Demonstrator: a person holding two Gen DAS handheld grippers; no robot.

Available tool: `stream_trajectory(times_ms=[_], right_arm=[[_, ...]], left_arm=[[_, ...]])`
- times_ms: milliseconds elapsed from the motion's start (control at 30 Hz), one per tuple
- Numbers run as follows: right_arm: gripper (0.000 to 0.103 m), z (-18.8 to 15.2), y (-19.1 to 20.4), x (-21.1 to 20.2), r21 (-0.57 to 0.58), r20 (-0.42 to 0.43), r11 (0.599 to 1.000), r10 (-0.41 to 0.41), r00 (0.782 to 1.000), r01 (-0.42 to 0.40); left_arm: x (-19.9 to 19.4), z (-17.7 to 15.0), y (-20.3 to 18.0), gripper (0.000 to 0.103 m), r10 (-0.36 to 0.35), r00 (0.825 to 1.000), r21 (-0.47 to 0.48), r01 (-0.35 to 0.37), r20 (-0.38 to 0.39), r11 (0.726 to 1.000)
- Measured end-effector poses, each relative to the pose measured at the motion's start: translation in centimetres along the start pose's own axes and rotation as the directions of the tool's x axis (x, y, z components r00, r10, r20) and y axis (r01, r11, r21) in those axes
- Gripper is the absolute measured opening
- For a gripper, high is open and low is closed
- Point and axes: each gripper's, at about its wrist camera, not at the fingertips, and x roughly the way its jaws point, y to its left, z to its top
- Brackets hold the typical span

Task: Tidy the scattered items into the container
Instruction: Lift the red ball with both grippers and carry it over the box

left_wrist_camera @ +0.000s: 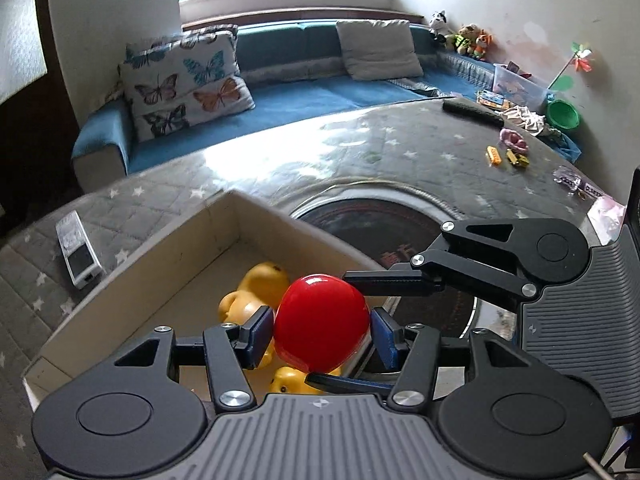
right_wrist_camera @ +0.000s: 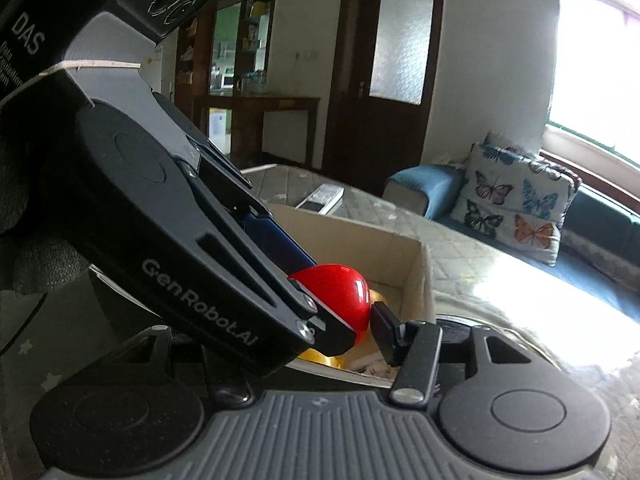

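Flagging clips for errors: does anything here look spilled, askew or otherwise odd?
Nothing spilled or broken. The one oddity: both grippers crowd the same red ball over the cardboard box. The left gripper clamps it, while a finger of the right gripper lies against its top. Small toys remain on the table.

Glossy red plastic ball (left_wrist_camera: 321, 322), matt cardboard box (left_wrist_camera: 132, 280), quilted cloth table cover (left_wrist_camera: 400, 152).
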Motion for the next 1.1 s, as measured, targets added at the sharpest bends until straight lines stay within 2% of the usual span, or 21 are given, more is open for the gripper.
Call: stream_trajectory(times_ms=[233, 433, 600, 767, 933, 1100], right_arm=[[0.055, -0.6, -0.2, 1.4, 0.011, -0.036, 0.999, 0.033, 0.999, -0.033], [0.056, -0.5, -0.5, 2.1, 0.012, -0.047, 0.999, 0.044, 0.998, -0.043], [0.056, -0.6, -0.1, 1.9, -0.003, -0.049, 0.999, 0.034, 0.998, -0.035], [0.057, -0.6, -0.1, 1.9, 0.001, -0.046, 1.000, 0.030, 0.999, -0.030], [0.060, -0.6, -0.2, 1.7, 0.011, -0.039, 1.000, 0.029, 0.999, -0.028], [0.060, -0.4, -0.4, 1.5, 0.022, -0.031, 0.999, 0.045, 0.999, -0.044]], left_arm=[[0.8, -0.3, 1.3, 0.057, -0.037, 0.999, -0.024, 0.036, -0.028, 0.999], [1.0, -0.2, 1.6, 0.057, -0.031, 0.999, -0.016, 0.031, -0.037, 0.999], [1.2, -0.1, 1.7, 0.057, 0.002, 0.999, -0.001, -0.002, -0.051, 1.000], [1.5, 0.0, 1.6, 0.057, 0.005, 0.998, -0.007, -0.006, -0.064, 1.000], [1.9, 0.0, 2.1, 0.057, -0.024, 0.997, -0.048, 0.020, -0.080, 0.999], [1.8, 0.1, 2.1, 0.055, -0.015, 0.996, -0.043, 0.011, -0.091, 0.999]])
